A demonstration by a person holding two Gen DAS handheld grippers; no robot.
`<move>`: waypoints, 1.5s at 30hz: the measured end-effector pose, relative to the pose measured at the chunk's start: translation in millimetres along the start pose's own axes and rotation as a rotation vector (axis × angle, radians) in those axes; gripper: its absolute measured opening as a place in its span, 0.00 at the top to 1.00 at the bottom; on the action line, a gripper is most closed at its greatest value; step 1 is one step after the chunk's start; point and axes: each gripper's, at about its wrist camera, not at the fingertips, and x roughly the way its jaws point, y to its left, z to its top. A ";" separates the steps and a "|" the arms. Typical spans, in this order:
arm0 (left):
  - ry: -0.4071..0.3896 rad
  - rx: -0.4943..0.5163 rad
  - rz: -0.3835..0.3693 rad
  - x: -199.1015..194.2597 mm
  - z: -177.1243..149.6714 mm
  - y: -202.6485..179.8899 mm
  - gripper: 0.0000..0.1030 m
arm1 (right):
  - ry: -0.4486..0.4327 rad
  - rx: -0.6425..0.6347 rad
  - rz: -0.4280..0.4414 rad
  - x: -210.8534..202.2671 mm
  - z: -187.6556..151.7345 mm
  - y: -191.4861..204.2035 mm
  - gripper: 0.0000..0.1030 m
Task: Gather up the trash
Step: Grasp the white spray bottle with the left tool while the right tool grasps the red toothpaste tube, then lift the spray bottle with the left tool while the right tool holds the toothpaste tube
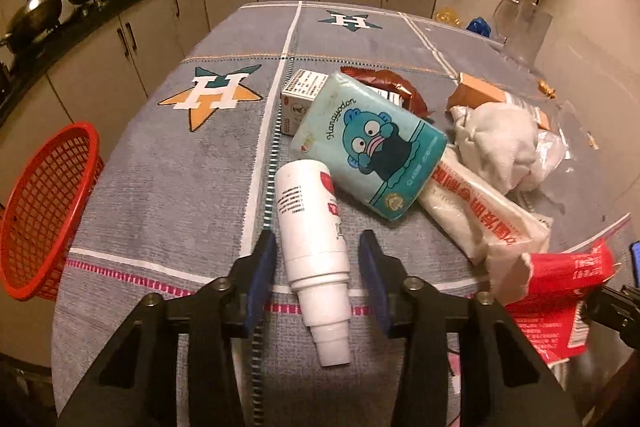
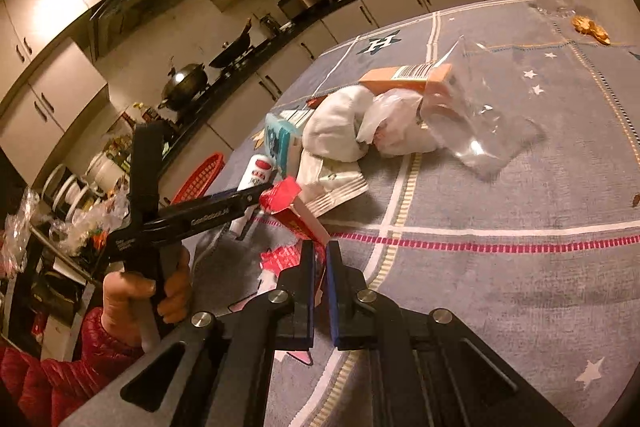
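A white spray bottle (image 1: pixel 314 227) lies on the grey tablecloth (image 1: pixel 180 187) with its nozzle toward me. My left gripper (image 1: pixel 318 259) straddles its body, and a thin strip of cloth shows between the right pad and the bottle. My right gripper (image 2: pixel 320 255) is shut on a crumpled red wrapper (image 2: pixel 298 215), also seen as the red wrapper (image 1: pixel 560 291) at the lower right of the left wrist view. Behind the bottle is a pile: a teal tissue pack (image 1: pixel 368 147), a white bag with red lettering (image 1: pixel 476 215), a crumpled white wad (image 1: pixel 496 143) and a small white box (image 1: pixel 300 95).
A red mesh basket (image 1: pixel 44 207) sits tilted at the table's left edge. An orange box (image 2: pixel 404 75) and a clear plastic bag (image 2: pixel 480 123) lie on the right of the pile. A glass mug (image 1: pixel 520 23) stands far right. A hand (image 2: pixel 152 291) in a red sleeve holds the left tool.
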 end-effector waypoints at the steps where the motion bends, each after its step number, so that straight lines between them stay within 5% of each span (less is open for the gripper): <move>1: -0.003 0.002 0.004 -0.4 -0.3 0.2 0.71 | 0.015 -0.014 -0.003 2.0 -0.9 2.6 0.92; 4: -0.007 0.000 -0.007 -2.3 -2.1 2.7 0.71 | 0.041 -0.040 -0.011 8.7 -1.6 10.6 0.92; 9: -0.015 0.001 -0.019 -4.4 -4.7 5.0 0.71 | 0.044 -0.055 -0.038 19.5 0.2 15.0 0.67; 14: -0.018 -0.001 -0.039 -5.6 -5.8 7.7 0.71 | 0.060 -0.073 -0.041 28.1 1.2 19.4 0.68; 16: -0.021 -0.004 -0.044 -7.1 -6.3 8.9 0.71 | 0.059 -0.091 -0.055 30.6 0.8 21.5 0.86; 45: -0.113 0.028 -0.106 -53.3 -20.0 -3.1 0.71 | -0.072 -0.081 -0.072 -3.7 -0.9 36.1 0.88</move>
